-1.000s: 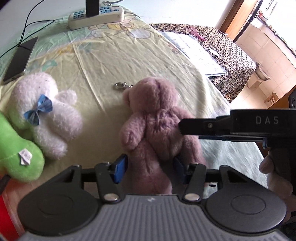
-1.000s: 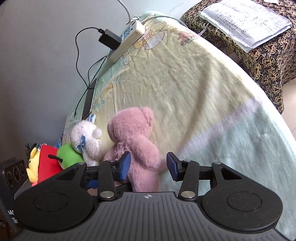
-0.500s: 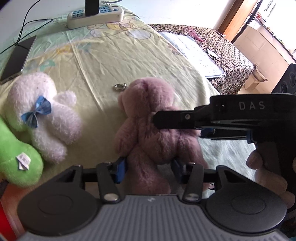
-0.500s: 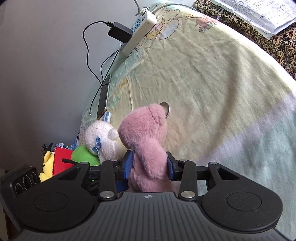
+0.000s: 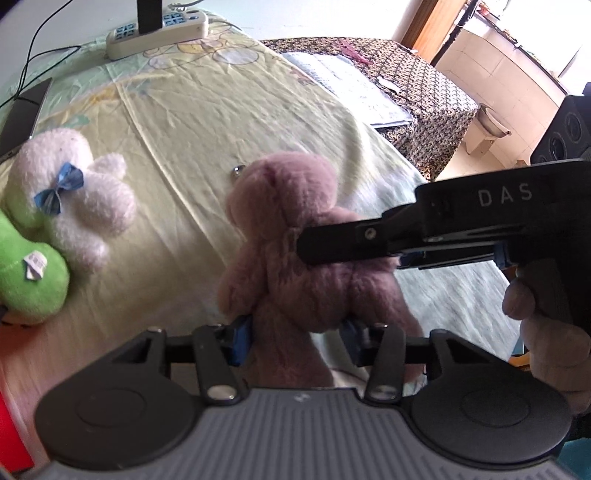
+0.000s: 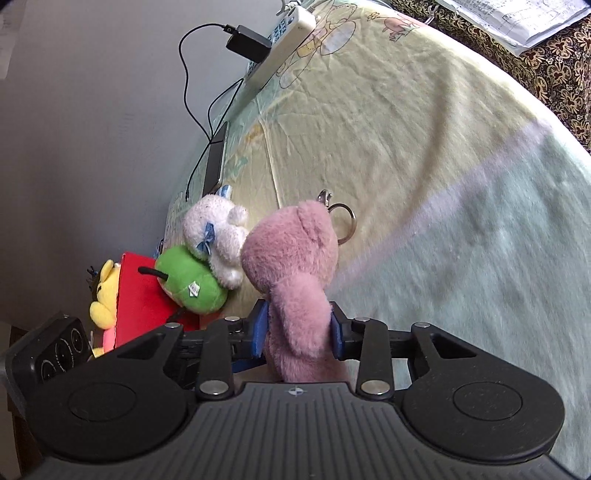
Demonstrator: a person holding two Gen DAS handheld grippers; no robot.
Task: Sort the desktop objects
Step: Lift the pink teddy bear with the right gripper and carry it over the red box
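A pink teddy bear (image 5: 291,206) stands upright over the yellow-green cloth. My left gripper (image 5: 295,341) is shut on its lower body, with a blue pad pressed to each side. From the right, my right gripper (image 6: 297,328) is shut on its torso, and in the left wrist view one of its black fingers (image 5: 351,243) lies across the bear's back. A metal key ring (image 6: 345,221) hangs from the bear's head. To the left lie a white plush with a blue bow (image 5: 74,192) and a green plush (image 5: 29,273), touching each other.
A red box (image 6: 136,295) and a yellow plush (image 6: 105,291) sit at the left edge. A power strip (image 5: 159,31) and a phone (image 5: 22,118) lie at the far side. Papers (image 5: 351,85) rest on a patterned table. A hand (image 5: 546,332) grips the right handle.
My right gripper moved in from the right and shut on the bear's torso. The bear has risen a little, and its key ring now hangs off the cloth.
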